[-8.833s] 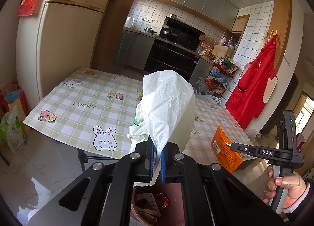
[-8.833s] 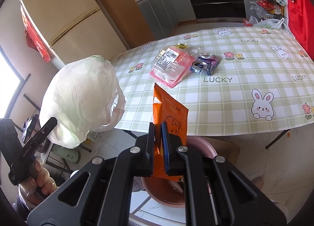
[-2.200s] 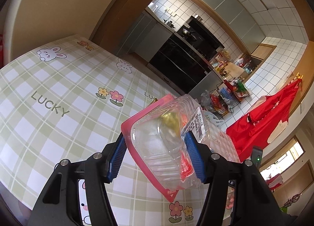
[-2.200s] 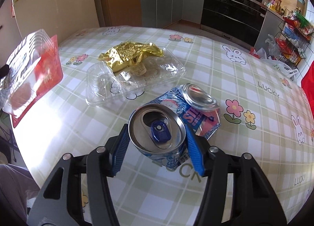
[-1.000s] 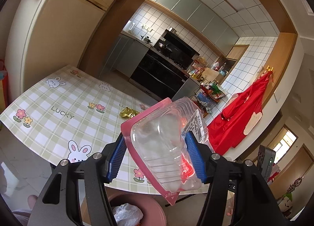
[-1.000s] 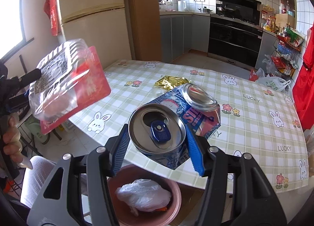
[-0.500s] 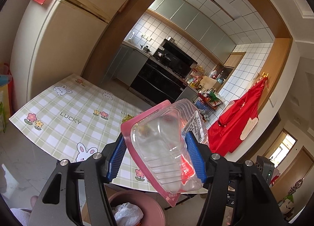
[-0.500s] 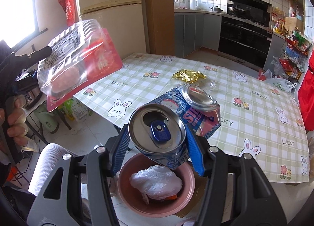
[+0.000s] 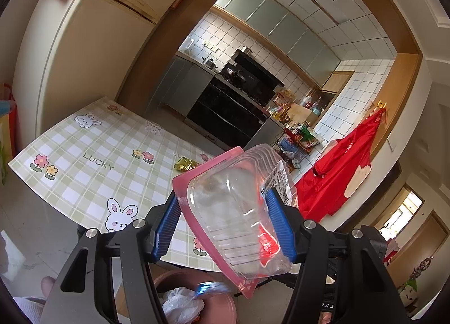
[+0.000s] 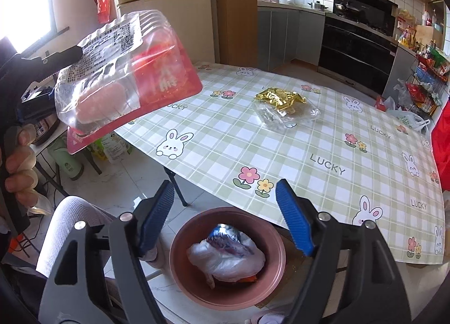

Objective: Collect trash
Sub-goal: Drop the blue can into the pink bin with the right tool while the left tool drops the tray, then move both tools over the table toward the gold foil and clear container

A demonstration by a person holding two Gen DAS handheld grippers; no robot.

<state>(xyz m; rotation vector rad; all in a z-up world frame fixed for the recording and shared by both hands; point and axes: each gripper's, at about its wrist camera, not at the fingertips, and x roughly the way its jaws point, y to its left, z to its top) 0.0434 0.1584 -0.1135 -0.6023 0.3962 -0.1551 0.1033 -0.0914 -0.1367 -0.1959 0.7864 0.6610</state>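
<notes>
Your left gripper (image 9: 223, 225) clamps the clear plastic tray (image 9: 239, 211) mid-frame; your right gripper (image 10: 225, 214), spread wide and empty, hangs above the pink bin (image 10: 180, 267) at lower centre.

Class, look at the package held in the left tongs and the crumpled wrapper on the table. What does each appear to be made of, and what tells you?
Package: clear glossy moulded plastic, see-through with ribs, on a red backing, likely card. Wrapper: shiny gold foil, probably metallised film, sharply creased.

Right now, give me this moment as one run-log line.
left claw: shut on clear clamshell pack | right claw: open, above pink bin | can: blurred, over bin | clear tray with gold wrapper: on table
</notes>
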